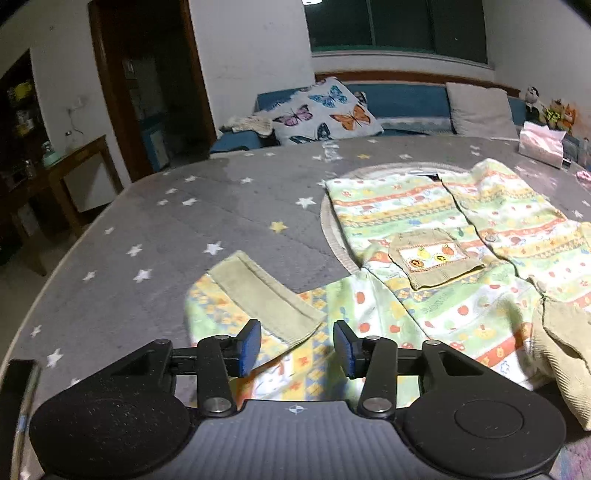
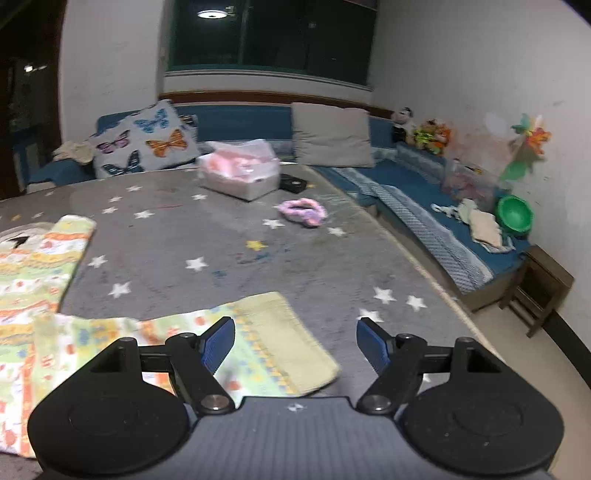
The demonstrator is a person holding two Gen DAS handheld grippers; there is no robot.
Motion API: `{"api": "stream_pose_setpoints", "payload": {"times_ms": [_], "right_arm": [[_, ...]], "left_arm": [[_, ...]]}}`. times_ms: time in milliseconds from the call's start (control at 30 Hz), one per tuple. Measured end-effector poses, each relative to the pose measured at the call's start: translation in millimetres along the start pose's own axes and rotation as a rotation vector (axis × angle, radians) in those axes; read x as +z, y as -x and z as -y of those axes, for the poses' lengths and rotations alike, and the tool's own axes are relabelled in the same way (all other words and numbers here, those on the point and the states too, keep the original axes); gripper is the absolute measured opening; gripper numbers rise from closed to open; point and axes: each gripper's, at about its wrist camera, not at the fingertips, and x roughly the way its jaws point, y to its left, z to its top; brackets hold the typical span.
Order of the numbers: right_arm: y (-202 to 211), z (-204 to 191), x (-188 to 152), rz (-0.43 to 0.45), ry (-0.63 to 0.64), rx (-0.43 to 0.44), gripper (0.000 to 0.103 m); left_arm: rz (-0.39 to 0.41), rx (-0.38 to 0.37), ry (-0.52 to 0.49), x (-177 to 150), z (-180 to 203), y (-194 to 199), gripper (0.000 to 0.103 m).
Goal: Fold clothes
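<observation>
White walls [image 2: 443, 66], dark window [image 2: 273, 33], blue sofa [image 2: 236, 118], star-patterned grey cloth [image 2: 221, 229]

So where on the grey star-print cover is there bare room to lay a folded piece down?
Left of the patterned child's jacket, the grey star-print cover lies bare to its edge. Another bare patch sits between the jacket's sleeve cuff and the pink fluffy ring. It is crowded around the tissue box.

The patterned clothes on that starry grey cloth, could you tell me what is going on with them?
A person holds a claw in each hand to fold a child's patterned garment spread flat on the star-print table. The left claw is open over one sleeve cuff; the right claw is open over the other cuff. Neither grips cloth, and no fold looks made yet.
</observation>
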Motion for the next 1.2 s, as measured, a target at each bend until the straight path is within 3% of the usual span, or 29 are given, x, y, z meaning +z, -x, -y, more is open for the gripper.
{"api": "stream_pose_setpoints", "payload": {"times_ms": [133,200,400,533,733,800,900,1200], "right_arm": [[2,-19,-1,0.001,0.04,0.05,0.076],[4,-28,-1,0.002,0.06,0.075,0.076],[10,-57,-2,0.006,0.127,0.159,0.077],[19,-80,-2,0.013,0.187,0.233,0.077],[32,-114,-4,0.023,0.277,0.345,0.08],[37,-125,-4,0.027,0.307,0.382,0.081],[45,-144,-4,0.032,0.356,0.443,0.081],[54,-196,-14,0.034,0.507,0.564,0.081]], "left_arm": [[-0.011,-0.002,0.027,-3,-5,-15,0.029],[-0.004,-0.002,0.064,-3,-13,-16,0.012],[0.053,0.12,0.232,-6,-62,-2,0.009],[0.06,0.255,0.329,-14,-99,6,0.008],[-0.026,0.366,0.365,-33,-121,0,0.004],[-0.049,0.373,0.387,-36,-125,1,0.005],[-0.033,0.333,0.362,-31,-116,9,0.006],[0.025,-0.023,0.14,4,-15,9,0.016]]}}
